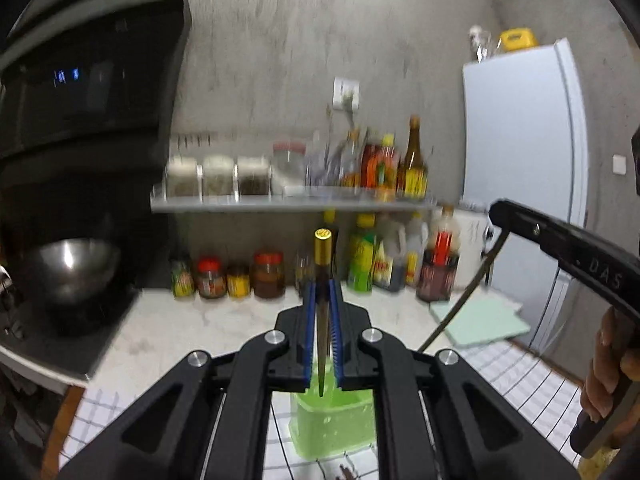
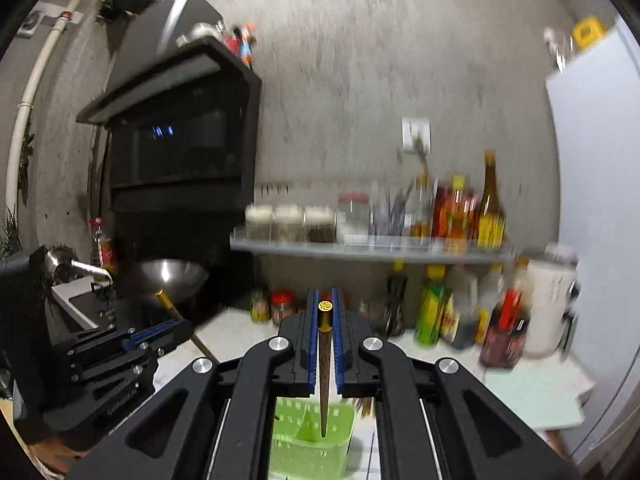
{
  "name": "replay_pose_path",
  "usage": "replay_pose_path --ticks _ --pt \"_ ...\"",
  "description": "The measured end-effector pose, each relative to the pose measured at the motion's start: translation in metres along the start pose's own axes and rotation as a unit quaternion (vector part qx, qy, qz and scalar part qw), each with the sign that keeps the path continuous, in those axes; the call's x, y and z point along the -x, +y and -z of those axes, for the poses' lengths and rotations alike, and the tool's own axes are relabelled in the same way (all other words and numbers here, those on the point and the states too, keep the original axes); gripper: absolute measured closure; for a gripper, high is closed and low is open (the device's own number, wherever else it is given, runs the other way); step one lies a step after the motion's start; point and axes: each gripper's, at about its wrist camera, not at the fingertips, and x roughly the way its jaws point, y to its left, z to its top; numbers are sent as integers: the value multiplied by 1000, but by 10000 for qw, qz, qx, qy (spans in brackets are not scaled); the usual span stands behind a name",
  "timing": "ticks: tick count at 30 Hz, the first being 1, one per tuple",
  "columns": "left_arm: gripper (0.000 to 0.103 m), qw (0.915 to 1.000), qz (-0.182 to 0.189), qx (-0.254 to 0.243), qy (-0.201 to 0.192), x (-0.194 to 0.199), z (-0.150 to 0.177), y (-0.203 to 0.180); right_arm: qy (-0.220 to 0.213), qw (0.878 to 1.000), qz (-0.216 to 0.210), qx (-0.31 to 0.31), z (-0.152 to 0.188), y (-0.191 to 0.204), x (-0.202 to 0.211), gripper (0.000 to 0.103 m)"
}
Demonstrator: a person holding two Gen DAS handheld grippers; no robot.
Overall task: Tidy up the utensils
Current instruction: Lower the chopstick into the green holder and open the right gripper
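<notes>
both grippers, left gripper (image 1: 323, 308) and right gripper (image 2: 324, 320), each pinch one chopstick (image 1: 322, 280) above the green basket (image 2: 312, 436) near the counter's front edge; a tilted tip could catch its rim and slip.

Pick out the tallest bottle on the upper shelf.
It is the brown glass bottle with the yellow label, at the right end of the shelf nearest the fridge. Its neck stands clearly above every bottle and jar beside it.

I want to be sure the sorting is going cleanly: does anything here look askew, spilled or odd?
Nothing spilled or damaged. Each tool is shut on a single chopstick: the left tool holds the left chopstick, the right tool the right chopstick, tips pointing down over the green basket. The pictures are blurred, so the shelf bottles cannot be judged.
</notes>
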Motion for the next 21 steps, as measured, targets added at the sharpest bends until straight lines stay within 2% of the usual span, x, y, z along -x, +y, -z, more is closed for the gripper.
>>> replay_pose_path --ticks 6,7,8,10,11,15,18,21 --pt "96 9982 -84 65 596 -36 27 10 664 9971 -96 -353 38 -23 -32 93" --pt "96 9977 -89 111 670 -35 28 12 698 9967 -43 -404 39 -26 -30 83" --pt "94 9976 -73 146 675 -32 28 14 662 9968 20 -453 39 -29 -22 63" --pt "85 9981 -71 161 588 -17 24 17 542 9974 122 -457 36 -32 -2 50" --pt "80 9985 -46 153 527 -7 23 18 532 9975 150 -440 36 -34 5 50" --pt "79 9990 -79 55 434 39 25 18 731 9960 309 -416 46 -41 51 48" --pt "78 9963 -442 -88 734 73 50 17 1145 9917 334 -487 75 -47 85 46" --pt "78 9912 -616 -86 1172 93 82 18 1639 9840 395 -570 117 -52 110 44"
